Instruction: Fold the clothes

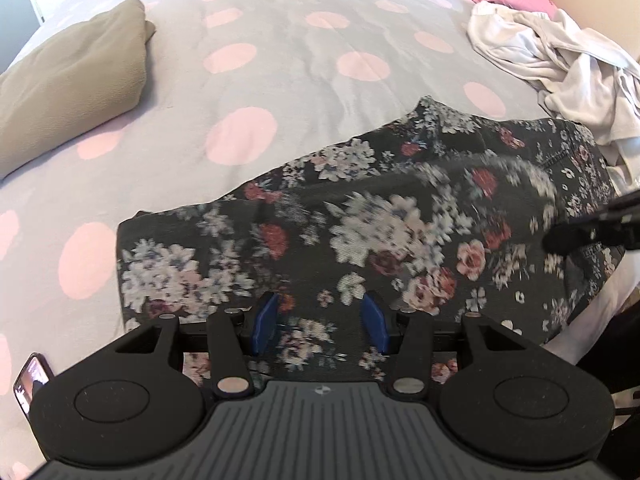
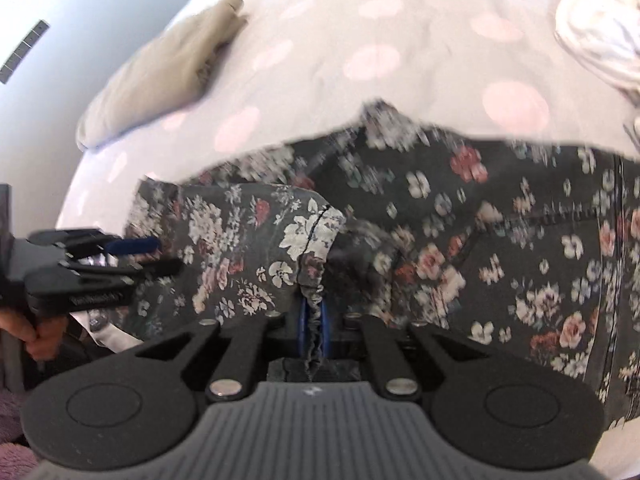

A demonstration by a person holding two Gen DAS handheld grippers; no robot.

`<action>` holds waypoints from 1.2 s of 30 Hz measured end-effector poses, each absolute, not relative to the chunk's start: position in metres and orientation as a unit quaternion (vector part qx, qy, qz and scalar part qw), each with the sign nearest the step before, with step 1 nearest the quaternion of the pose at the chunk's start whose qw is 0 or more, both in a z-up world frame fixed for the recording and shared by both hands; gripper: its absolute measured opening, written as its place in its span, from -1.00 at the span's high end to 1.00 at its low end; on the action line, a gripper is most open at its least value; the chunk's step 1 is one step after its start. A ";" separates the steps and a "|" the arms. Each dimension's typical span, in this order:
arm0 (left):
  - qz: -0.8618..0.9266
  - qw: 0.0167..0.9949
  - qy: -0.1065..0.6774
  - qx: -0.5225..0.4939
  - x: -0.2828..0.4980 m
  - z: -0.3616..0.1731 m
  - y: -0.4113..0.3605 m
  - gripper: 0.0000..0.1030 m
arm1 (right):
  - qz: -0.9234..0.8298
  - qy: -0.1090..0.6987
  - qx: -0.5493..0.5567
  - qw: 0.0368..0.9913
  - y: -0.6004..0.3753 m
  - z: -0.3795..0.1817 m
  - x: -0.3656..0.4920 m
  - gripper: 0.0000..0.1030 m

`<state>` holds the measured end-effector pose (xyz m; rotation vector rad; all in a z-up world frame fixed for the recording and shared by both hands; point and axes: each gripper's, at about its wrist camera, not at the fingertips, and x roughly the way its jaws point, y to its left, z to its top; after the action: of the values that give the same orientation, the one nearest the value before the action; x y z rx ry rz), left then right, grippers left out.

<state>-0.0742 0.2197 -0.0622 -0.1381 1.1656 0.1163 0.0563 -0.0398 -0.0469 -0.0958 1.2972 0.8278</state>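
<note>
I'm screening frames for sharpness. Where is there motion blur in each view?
Left wrist view: floral garment smeared mid-right, bedspread sharp. Right wrist view: garment's far edge and bedspread streaked; the fabric pinched in the right gripper stays crisp.

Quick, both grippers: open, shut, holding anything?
Left gripper: open, holding nothing, over the floral garment.
Right gripper: shut on a bunched edge of the floral garment.
</note>
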 end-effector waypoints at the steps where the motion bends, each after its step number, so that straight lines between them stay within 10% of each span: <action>1: 0.057 0.830 0.552 -0.063 -0.074 -0.063 0.220 0.13 | 0.374 0.586 -0.044 0.717 -0.041 -0.048 0.056 0.83; 14: 0.069 0.811 0.579 -0.047 -0.075 -0.088 0.226 0.13 | 0.367 0.591 -0.069 0.715 -0.045 -0.064 0.054 0.82; 18: 0.071 0.813 0.576 -0.045 -0.078 -0.086 0.228 0.13 | 0.363 0.592 -0.055 0.717 -0.050 -0.062 0.058 0.26; 27: 0.099 0.830 0.546 -0.058 -0.083 -0.067 0.247 0.13 | 0.351 0.619 -0.017 0.702 -0.052 -0.084 0.075 0.03; 36: 0.177 0.831 0.524 -0.060 -0.095 -0.057 0.286 0.13 | 0.352 0.607 -0.015 0.713 -0.044 -0.071 0.071 0.65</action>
<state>-0.0950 0.2857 -0.0571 -0.1273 1.1119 0.3764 0.0708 -0.0442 -0.0708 -0.0336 1.3445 0.7801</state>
